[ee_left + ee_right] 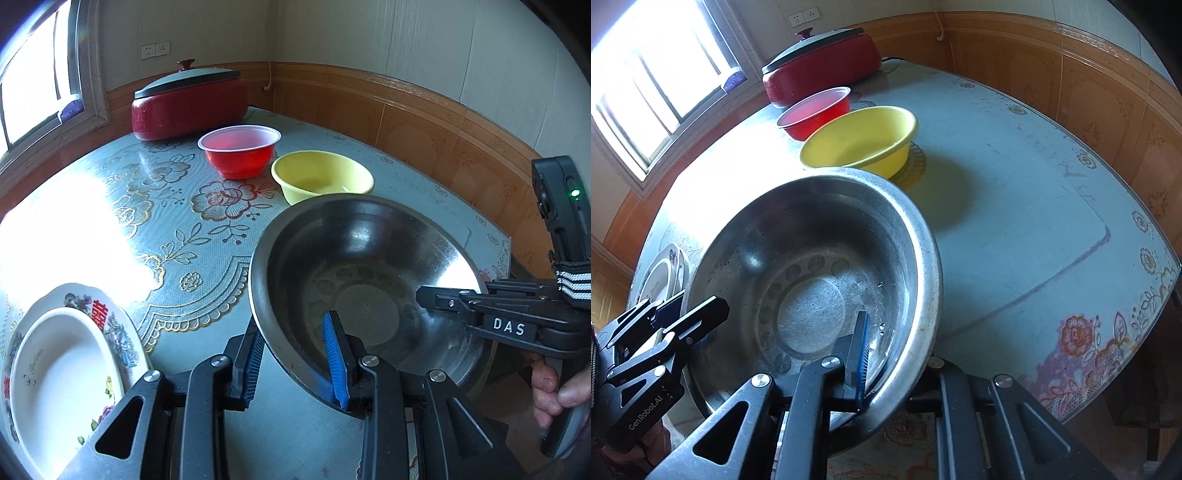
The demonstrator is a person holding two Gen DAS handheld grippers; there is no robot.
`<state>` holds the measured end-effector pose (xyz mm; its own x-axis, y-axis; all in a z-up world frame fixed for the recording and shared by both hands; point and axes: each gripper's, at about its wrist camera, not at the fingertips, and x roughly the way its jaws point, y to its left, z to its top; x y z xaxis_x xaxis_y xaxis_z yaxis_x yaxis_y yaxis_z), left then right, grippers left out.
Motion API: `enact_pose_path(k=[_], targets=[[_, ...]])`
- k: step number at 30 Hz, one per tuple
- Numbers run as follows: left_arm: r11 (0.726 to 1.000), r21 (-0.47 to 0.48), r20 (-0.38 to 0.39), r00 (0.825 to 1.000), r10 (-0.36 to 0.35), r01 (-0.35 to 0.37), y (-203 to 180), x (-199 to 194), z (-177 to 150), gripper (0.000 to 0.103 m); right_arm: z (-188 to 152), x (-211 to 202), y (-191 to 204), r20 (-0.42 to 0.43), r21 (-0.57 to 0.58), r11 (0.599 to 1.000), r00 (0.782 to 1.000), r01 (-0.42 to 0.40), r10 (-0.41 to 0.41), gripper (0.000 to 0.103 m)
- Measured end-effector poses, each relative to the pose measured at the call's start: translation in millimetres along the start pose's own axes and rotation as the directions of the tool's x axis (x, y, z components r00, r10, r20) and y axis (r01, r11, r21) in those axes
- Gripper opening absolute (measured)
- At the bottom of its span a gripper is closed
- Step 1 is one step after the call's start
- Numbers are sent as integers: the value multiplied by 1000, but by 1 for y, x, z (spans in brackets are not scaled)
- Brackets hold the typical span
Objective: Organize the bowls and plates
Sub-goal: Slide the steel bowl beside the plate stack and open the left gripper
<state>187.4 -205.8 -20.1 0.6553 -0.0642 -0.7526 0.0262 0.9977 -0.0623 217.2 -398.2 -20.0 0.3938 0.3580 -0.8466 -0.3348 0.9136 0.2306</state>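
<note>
The left hand-held gripper point(295, 363) is clamped on the near rim of the steel basin point(369, 295), one blue-padded finger inside the wall and the other outside it. The right hand-held gripper point(886, 369) pinches the same basin on its opposite rim, with one blue pad inside the bowl; its outer finger is hidden behind the metal wall. Held between the two, the basin is tilted and appears raised off the table point(166, 206), though its underside cannot be seen. Just beyond its far rim sits the yellow bowl point(322, 176), and next to that the red bowl point(239, 150) with a pale rim; whether those two touch is unclear. Farther back stands a red lidded cooker point(188, 101) near the window point(33, 74). At the table's near left lies a floral plate point(74, 332) with a white dish point(59, 376) nested on top of it, well apart from the bowls. The table wears a blue flowered cloth.
</note>
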Motion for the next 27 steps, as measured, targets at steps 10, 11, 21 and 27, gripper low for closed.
enact_pose_path(k=[10, 11, 21, 27], targets=[[1000, 14, 8, 1000, -13, 13, 3, 4, 0, 33, -2, -1, 9, 4, 13, 999, 999, 36, -36, 12], [1000, 14, 8, 1000, -11, 10, 4, 3, 0, 33, -2, -1, 11, 4, 12, 999, 999, 38, -38, 12], [1000, 14, 9, 1000, -5, 5, 5, 3, -1, 40, 0, 0, 13, 4, 10, 999, 999, 47, -47, 12], [1000, 7, 12, 1000, -2, 2, 8, 0, -2, 46, 3, 3, 15, 7, 3, 999, 999, 41, -41, 12]])
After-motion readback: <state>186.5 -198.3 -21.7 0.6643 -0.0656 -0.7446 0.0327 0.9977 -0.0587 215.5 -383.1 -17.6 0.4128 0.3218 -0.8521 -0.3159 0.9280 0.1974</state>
